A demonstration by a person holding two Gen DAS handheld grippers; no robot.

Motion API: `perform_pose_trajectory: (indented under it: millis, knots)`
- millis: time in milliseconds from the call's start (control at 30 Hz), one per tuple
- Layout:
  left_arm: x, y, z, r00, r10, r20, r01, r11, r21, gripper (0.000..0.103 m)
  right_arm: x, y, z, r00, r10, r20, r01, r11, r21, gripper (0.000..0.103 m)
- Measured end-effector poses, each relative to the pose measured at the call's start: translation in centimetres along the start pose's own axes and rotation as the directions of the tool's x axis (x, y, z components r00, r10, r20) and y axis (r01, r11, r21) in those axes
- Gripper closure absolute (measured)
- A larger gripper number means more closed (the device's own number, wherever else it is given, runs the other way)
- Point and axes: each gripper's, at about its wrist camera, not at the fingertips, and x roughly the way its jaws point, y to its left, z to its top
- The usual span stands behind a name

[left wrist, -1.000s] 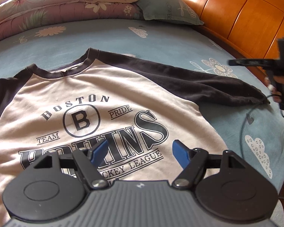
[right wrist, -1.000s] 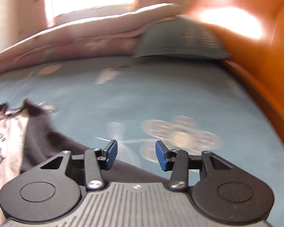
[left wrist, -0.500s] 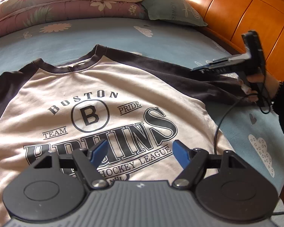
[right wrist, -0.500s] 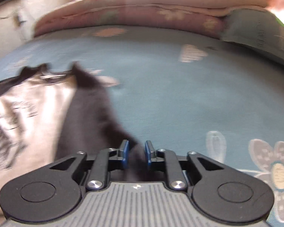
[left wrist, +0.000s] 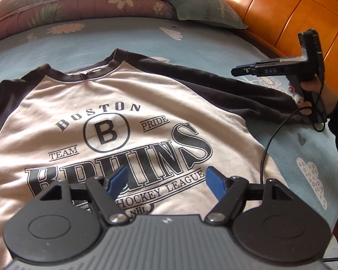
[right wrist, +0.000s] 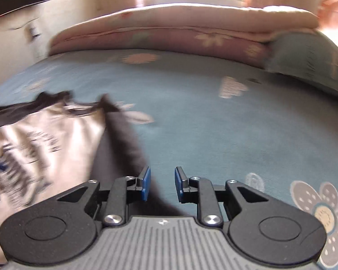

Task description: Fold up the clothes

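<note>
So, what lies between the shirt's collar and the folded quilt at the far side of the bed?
Only bare blue bedsheet lies between the collar and the quilt, as the left wrist view shows.

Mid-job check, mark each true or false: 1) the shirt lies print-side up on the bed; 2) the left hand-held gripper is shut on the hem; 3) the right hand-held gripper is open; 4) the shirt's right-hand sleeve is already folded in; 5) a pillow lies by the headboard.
1) True: the shirt lies flat on the bed, print up.
2) False: the left hand-held gripper is open, above the print.
3) True: the right hand-held gripper is open, holding nothing.
4) False: the sleeve lies stretched outward.
5) True: the pillow lies beside the headboard.
</note>
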Motion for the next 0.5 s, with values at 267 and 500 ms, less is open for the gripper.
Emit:
perform_pose_trajectory:
  millis: [267,500]
  knots:
    - [0.3,0.0,-0.1,1.0,-0.008,-0.006,0.008,1.0,0.004,0.027,-0.3,2.7,-1.9,1.0,-0.017,0.01,0.018,0.989,-0.147,0.076]
    - [0.3,-0.3,-0.2,1.0,-0.019,-0.01,0.02,1.0,0.011,0.027,-0.4,5.0,-2.7,0.997,-0.071,0.021,0.074,0.948,-0.31,0.067]
